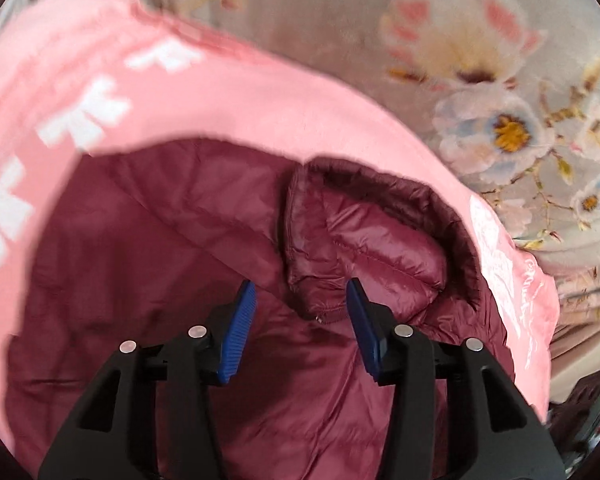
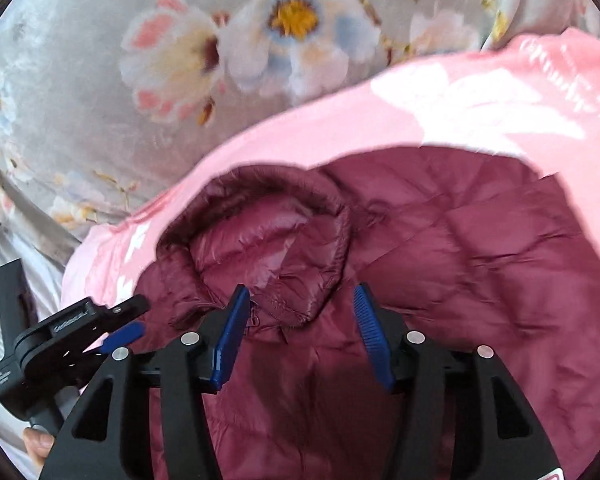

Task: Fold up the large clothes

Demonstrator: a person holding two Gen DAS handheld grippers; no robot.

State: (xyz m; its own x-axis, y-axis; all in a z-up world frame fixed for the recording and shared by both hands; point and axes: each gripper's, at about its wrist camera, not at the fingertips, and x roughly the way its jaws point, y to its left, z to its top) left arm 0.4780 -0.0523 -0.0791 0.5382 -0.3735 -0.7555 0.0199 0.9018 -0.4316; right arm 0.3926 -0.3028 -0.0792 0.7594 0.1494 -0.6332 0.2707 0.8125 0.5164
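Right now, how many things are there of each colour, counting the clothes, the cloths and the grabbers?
Maroon: 1, the quilted puffer jacket
Pink: 1, the cloth with white print under it
Grey floral: 1, the bed sheet
Black with blue pads: 2, left gripper, right gripper
Total: 5

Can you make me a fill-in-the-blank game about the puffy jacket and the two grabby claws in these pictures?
1. The puffy jacket is dark ____ in color.
2. The jacket lies on top of a ____ blanket with white marks.
3. The left gripper and the right gripper both have their fingers ____, holding nothing.
4. The grey bedsheet under it all is printed with ____.

Missing words: red; pink; open; flowers
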